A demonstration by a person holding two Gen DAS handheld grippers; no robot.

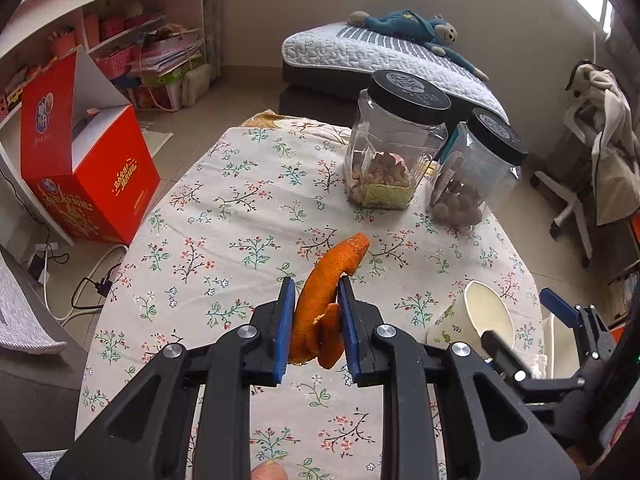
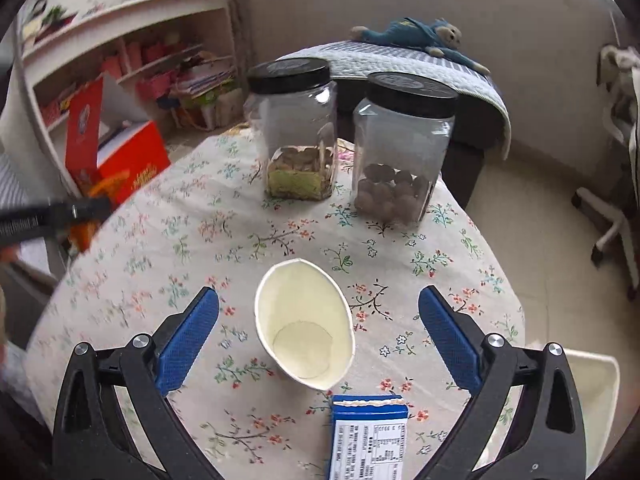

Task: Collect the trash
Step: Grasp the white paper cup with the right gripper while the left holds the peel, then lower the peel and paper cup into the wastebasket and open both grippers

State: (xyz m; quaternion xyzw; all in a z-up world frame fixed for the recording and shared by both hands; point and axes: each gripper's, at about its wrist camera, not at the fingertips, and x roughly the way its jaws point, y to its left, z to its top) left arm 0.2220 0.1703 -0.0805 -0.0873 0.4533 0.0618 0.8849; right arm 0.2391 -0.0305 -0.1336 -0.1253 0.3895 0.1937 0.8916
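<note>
Two hand-held grippers are in view. Left hand-held gripper [image 1: 314, 320] is clenched on a curled strip of orange peel [image 1: 320, 300], blue pads pressing it from both sides, peel tip sticking out twd 1 o'clock, lifted clear of the floral tabletop [image 1: 224, 216]. Right hand-held gripper [image 2: 320, 336] is released, jaws spread wide, nothing pinched; paper cup [image 2: 306, 320] sits between the fingers w/o touching either pad, squashed to an oval, tilted, mouth facing the camera, empty inside. In the right wrist view a blue-and-white packet [image 2: 368, 436] lies at 6 o'clock, just beside the cup's near edge. At 12 o'clock from the cup, well apart, stand 2 clear jars w/ black lids: nut jar [image 2: 298, 132] at approx 11, jar of round brown balls [image 2: 400, 148] at approx 1, close to each other. Off the tabletop at 10 o'clock, an open red box [image 1: 92, 176] on the floor; white bin rim [image 2: 592, 392] at 4 o'clock.
</note>
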